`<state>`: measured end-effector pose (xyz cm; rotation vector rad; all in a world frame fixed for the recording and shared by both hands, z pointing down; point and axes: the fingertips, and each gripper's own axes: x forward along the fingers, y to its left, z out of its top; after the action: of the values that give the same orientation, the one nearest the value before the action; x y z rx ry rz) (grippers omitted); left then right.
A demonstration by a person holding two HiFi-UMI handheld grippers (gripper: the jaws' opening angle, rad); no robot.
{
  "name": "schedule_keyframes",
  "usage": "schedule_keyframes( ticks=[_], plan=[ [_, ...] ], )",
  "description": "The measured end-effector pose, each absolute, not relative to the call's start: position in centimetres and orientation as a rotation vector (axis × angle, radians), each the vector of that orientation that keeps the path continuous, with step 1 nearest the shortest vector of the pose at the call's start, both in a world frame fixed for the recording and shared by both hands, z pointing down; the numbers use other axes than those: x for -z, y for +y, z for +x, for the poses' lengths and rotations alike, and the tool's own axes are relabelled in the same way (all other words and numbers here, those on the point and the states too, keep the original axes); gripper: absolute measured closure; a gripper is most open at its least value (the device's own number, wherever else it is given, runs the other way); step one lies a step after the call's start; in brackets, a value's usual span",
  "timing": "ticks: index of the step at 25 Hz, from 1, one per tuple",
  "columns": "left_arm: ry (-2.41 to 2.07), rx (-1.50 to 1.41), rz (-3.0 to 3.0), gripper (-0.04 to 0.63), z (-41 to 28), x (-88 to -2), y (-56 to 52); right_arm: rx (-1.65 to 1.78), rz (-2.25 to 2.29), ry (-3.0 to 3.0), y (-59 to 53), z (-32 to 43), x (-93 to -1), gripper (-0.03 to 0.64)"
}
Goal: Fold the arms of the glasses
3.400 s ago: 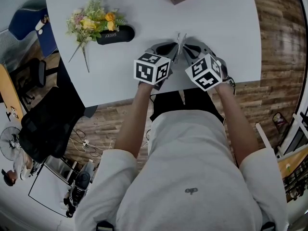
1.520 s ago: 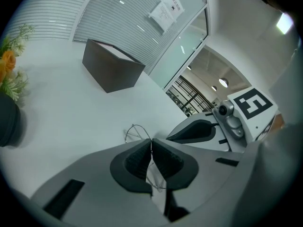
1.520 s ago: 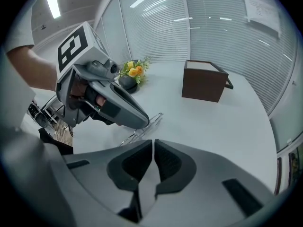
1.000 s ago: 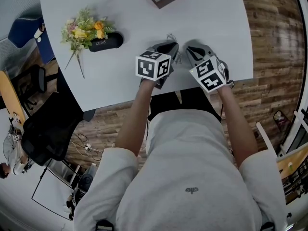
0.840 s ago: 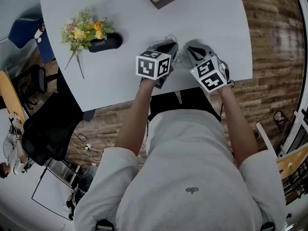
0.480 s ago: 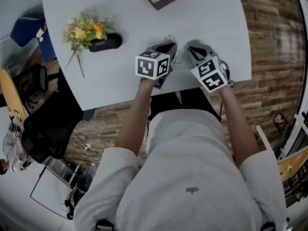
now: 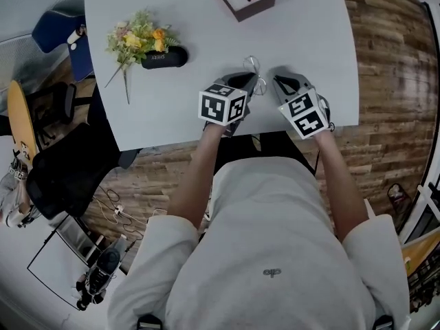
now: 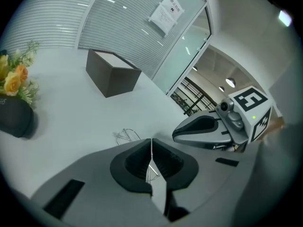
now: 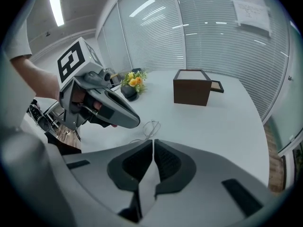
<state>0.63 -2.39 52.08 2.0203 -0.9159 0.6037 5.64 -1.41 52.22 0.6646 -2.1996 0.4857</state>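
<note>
Near the front edge of the round white table [image 7: 206, 40], the thin wire-framed glasses [image 7: 254, 66] sit just ahead of my tools. My left gripper [image 8: 151, 143] is clamped on one slim wire arm. My right gripper [image 9: 153, 143] has its jaws together, with nothing visible between them.

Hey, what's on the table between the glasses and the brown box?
Nothing. The stretch of white table between the glasses and the brown box is bare, seen plainly in the right gripper view and also in the head view.

The left gripper [image 8: 151, 142] pinches the wire glasses [image 8: 124, 135] by one arm.
</note>
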Motion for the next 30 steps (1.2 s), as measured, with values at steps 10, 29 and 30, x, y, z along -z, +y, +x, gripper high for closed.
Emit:
schedule_keyframes(
  ticks=[10,29,30],
  plan=[
    [-0.959,-0.564,2.116,0.571,-1.2,-48.2,-1.2,-0.445,0.715,-2.221,-0.4,4.8,-49.7,0.604],
    [-0.854,-0.463,2.439,0.571,-4.8,-39.6,0.9,-0.323,1.055,-2.251,1.5,2.3,-39.9,0.609],
    [-0.851,-0.454,2.456,0.571,-4.9,-39.2,0.9,-0.312,1.078,-2.256,1.5,2.3,-39.4,0.609]
  ],
)
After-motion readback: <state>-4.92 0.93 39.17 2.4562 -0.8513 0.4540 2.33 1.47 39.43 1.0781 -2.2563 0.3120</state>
